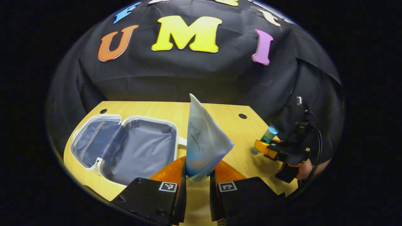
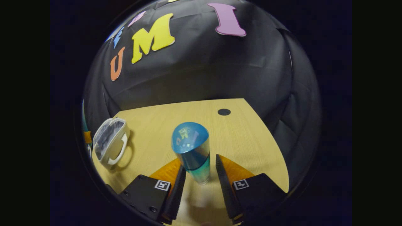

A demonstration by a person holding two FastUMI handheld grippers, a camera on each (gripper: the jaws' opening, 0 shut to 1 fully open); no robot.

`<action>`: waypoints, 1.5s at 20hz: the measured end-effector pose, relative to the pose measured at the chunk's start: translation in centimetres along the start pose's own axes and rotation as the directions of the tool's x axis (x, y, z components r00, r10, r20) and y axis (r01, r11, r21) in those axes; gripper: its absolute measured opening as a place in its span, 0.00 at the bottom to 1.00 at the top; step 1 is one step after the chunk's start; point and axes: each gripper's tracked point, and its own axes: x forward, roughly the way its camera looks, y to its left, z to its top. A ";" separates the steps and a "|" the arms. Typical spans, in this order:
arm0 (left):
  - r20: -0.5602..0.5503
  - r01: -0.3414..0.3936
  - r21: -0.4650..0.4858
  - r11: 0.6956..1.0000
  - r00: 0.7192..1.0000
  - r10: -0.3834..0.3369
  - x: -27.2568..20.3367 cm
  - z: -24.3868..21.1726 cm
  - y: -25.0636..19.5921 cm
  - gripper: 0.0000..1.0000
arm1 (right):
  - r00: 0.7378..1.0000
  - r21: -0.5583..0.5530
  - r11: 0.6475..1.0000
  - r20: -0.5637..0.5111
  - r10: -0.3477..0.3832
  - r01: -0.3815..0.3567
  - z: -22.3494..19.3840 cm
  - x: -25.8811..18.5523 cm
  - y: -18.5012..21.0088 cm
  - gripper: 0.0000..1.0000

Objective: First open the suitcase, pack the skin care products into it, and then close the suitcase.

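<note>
Left gripper (image 1: 197, 179): fingers pinch lower end of pale tube (image 1: 204, 141); tube stands upright above wooden table (image 1: 220, 116). Open suitcase (image 1: 125, 147) lies flat just left of tube, grey lining up, white rim.

Right gripper (image 2: 199, 182): fingers spread either side of blue-capped bottle (image 2: 192, 150); gap visible at right finger, contact at left cannot tell. Bottle upright on table (image 2: 251, 141). Suitcase (image 2: 110, 142) well apart, far left. Black cloth wall behind table.

In left gripper view, right gripper (image 1: 267, 147) and holding hand (image 1: 301, 168) at table's right edge, bottle (image 1: 267, 136) between fingers.
</note>
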 end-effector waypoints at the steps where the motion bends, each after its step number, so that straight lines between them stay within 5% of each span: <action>1: -0.004 -0.036 -0.014 0.999 0.999 0.036 -0.2 0.0 1.7 0.33 | 1.000 0.019 1.000 -0.010 -0.002 0.002 -0.1 0.0 0.0 0.53; 2: -0.012 -0.063 -0.029 0.998 0.998 0.063 -0.5 -0.3 3.1 0.33 | 1.000 0.019 1.000 -0.010 -0.011 0.011 0.2 0.0 -0.1 0.43; 5: -0.011 -0.119 -0.016 0.993 0.993 0.119 -1.0 0.5 7.7 0.33 | 0.998 0.026 0.998 -0.018 -0.055 0.056 0.6 -0.6 -0.7 0.35; 12: -0.098 -0.124 0.054 0.991 0.987 0.129 2.4 -2.2 13.1 0.33 | 1.000 -0.002 1.000 0.011 0.026 -0.026 4.1 -9.7 4.4 0.34; 17: -0.301 -0.185 0.095 0.978 0.931 0.205 6.1 -7.6 18.4 0.33 | 0.995 -0.061 0.993 0.011 0.102 -0.101 6.3 -17.0 10.8 0.34; 26: -0.385 -0.243 0.087 0.966 0.886 0.258 8.0 -9.6 20.0 0.36 | 0.993 -0.077 0.990 -0.013 0.117 -0.118 6.0 -19.2 15.0 0.35; 27: -0.392 -0.244 0.079 0.967 0.884 0.255 8.1 -9.6 20.0 0.44 | 0.993 -0.081 0.990 -0.016 0.117 -0.118 6.0 -19.2 15.2 0.35; 30: -0.417 -0.264 0.064 0.962 0.869 0.266 8.3 -9.6 19.9 0.40 | 0.992 -0.102 0.987 -0.023 0.124 -0.125 6.0 -19.4 16.0 0.35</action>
